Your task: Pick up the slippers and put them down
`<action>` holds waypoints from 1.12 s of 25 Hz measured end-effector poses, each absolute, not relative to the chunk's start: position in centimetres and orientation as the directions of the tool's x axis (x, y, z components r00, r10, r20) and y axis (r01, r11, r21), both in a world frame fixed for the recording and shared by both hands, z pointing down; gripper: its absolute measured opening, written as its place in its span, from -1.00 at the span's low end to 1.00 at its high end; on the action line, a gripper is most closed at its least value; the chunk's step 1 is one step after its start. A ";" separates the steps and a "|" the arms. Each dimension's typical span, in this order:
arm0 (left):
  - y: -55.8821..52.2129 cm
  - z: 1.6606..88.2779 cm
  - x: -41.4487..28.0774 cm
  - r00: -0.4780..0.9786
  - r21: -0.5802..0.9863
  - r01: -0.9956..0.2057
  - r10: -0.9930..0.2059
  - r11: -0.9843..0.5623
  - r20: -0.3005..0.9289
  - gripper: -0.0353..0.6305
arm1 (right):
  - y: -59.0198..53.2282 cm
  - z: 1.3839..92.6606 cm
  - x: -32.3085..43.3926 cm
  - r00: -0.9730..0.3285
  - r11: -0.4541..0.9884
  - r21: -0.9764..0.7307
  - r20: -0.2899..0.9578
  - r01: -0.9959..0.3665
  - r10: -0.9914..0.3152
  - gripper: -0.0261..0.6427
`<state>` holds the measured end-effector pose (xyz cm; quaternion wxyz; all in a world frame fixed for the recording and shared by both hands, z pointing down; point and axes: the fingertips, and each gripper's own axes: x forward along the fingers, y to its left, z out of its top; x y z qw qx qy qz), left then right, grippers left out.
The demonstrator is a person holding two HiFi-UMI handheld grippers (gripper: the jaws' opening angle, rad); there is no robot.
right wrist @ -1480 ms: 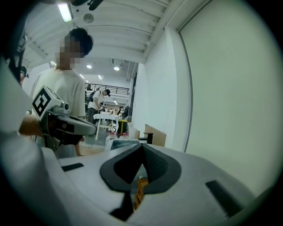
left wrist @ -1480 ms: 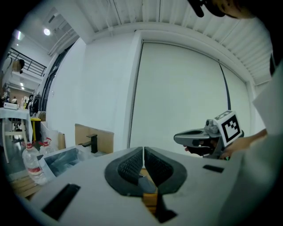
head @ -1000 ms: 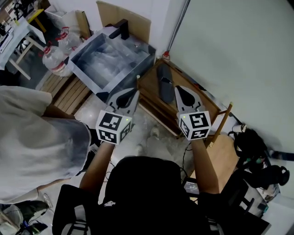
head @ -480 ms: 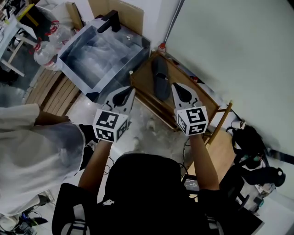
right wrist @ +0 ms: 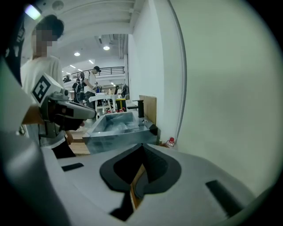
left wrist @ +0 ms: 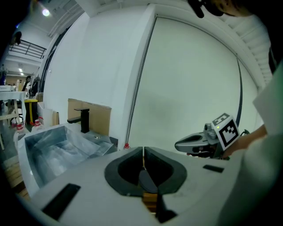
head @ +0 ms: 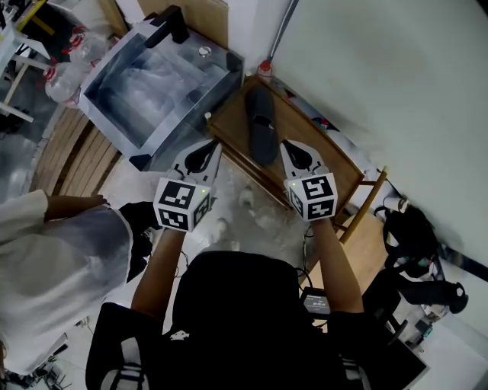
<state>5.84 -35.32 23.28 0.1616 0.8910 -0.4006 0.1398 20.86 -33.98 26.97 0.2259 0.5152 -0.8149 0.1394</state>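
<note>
Head view: a pale, scuffed floor (head: 259, 221) ran under a low wooden rack (head: 320, 156) set against a white wall panel (head: 381, 68). The dark slippers (head: 259, 126) lay on the rack's top, close to the wall end – they read as 1 dark shape, so the 2 could not be told apart. Left of the rack stood a steel sink (head: 152, 84) wrapped in clear film, with a black faucet (head: 169, 27) and cardboard (head: 204, 11) behind it. Wooden planks (head: 76, 156) and water bottles (head: 65, 72) lay further left. The left gripper (head: 213, 146) and the right gripper (head: 285, 146) hung on either side of the slippers, near them but apart from them. The wearer's own head hid the floor below, and a person in white (head: 53, 266) was cut off at the left edge.

Left gripper view: the left gripper (left wrist: 143, 152) had its jaws pressed together, with nothing between them. Beyond were the sink (left wrist: 53, 148), the faucet (left wrist: 82, 119) and the wall panel (left wrist: 194, 79); the right gripper (left wrist: 196, 142) showed at the right. The slippers were hidden behind the jaws.

Right gripper view: the right gripper (right wrist: 142, 148) was likewise closed and empty. The sink (right wrist: 119, 128) stood ahead and the left gripper (right wrist: 66, 110) at the left – only a strip of brown wood showed under the jaws.
</note>
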 end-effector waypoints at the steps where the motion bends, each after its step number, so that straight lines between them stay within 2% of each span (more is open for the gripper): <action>1: -35.5 23.7 6.1 0.640 0.179 -0.759 -0.666 -0.626 0.383 -0.86 | -34.1 27.6 20.9 -0.371 0.437 0.005 0.522 -0.899 -0.768 -0.94; 12: -36.5 28.5 7.5 0.618 0.207 -0.772 -0.635 -0.601 0.463 -0.86 | -34.9 35.4 22.4 -0.383 0.460 -0.061 0.657 -0.886 -0.649 -0.94; 26: -36.6 32.9 8.4 0.595 0.226 -0.784 -0.597 -0.578 0.538 -0.86 | -36.6 42.5 22.7 -0.404 0.474 -0.137 0.748 -0.870 -0.526 -0.94; 28: -36.6 33.1 8.3 0.590 0.243 -0.788 -0.580 -0.566 0.561 -0.86 | -37.1 43.5 22.7 -0.402 0.475 -0.140 0.761 -0.869 -0.510 -0.82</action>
